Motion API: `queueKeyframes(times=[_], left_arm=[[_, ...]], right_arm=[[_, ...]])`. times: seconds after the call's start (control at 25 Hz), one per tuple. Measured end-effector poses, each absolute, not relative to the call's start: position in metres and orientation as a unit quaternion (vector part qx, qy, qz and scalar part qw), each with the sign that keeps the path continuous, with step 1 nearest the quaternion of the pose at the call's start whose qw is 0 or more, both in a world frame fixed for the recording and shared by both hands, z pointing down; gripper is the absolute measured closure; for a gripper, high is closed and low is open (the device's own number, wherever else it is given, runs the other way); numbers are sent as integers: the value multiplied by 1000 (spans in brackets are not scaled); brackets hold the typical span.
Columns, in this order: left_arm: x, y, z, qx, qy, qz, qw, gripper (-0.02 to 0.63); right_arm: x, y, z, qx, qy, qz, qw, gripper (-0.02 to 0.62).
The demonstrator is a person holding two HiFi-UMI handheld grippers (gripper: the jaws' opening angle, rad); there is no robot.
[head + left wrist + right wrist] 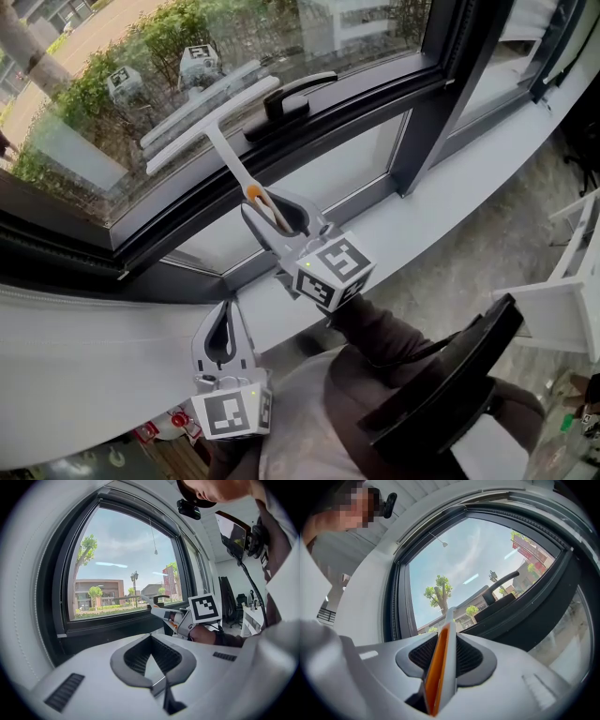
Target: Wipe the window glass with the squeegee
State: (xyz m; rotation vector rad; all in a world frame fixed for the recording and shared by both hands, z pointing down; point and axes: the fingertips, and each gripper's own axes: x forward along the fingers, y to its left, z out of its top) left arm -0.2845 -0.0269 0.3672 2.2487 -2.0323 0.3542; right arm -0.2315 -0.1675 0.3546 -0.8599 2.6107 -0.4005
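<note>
The squeegee [214, 124] is up at the window, its long pale blade lying across the window glass [309, 37] low in the pane, just above the dark lower frame and just left of the black window handle [291, 94]. Whether the blade is pressed flat on the glass or only held close to it, the head view does not settle. The right tongs [277, 214] are clamped on the handle: in the right gripper view the orange-and-white grip runs straight between the 2 ribbed pads, which close on it from both sides. The left tongs [223, 333] hang lower, near the person's body and over the white sill [469, 197], well apart from the squeegee. Their tips meet and nothing sits between them, so this hand has no part in the work at present. As for progress, the tool is picked up, oriented and brought to the pane, so I judge the preparation done and the wiping itself in hand. How much glass has been covered cannot be read: no streaks, water or cleaned band show, only trees outside and the reflections of the 2 marker cubes. With the blade this low and covering only part of the pane's width, I judge that most of the strokes across the glass remain.
</note>
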Motion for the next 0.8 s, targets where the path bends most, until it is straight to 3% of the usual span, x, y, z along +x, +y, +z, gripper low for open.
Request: queueKeyframes(times=[0.8], left_arm=[[-282,-11,382,771,-627,99,52,606]], right_arm=[[-228,-154,358,-302,920,-155,195,486]])
